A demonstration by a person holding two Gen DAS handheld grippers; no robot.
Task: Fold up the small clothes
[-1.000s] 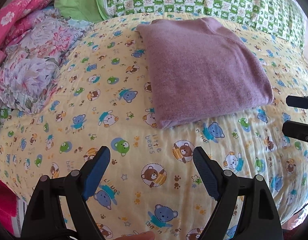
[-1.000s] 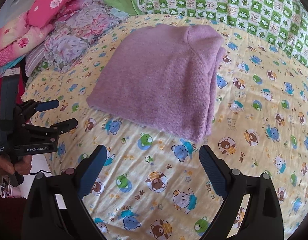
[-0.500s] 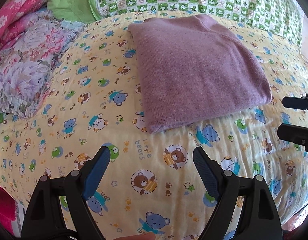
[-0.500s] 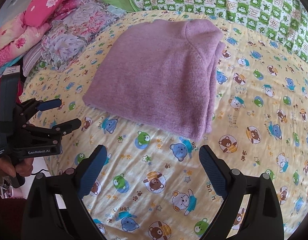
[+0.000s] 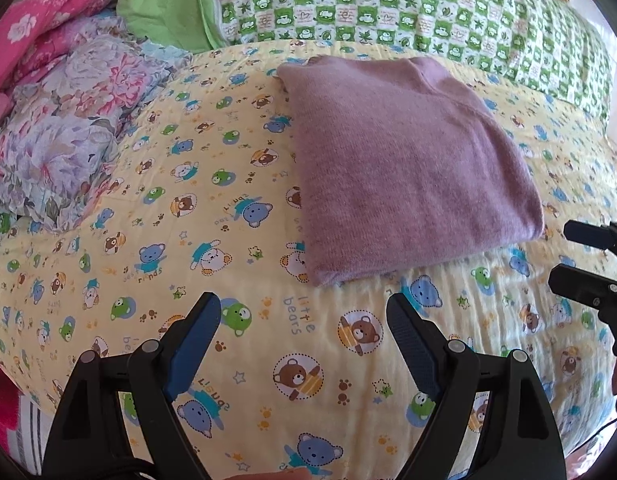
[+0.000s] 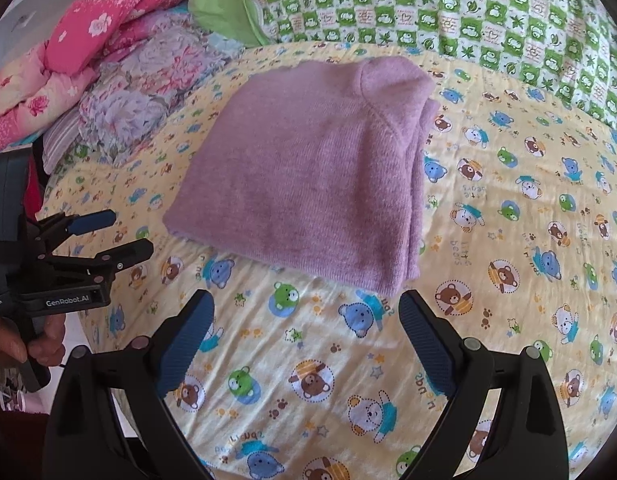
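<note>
Left wrist view: we hold the left gripper (image 5: 302,316) wide and empty above the bear-print sheet (image 5: 228,240); our right gripper (image 6: 306,316) gapes likewise. Ahead between them lies the folded purple sweater (image 5: 404,168), flat, untouched.

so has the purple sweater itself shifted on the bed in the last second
No. The purple sweater has the same printed bears of the yellow sheet along its near edge as before; only the cameras moved, so it slides within the frame.
</note>
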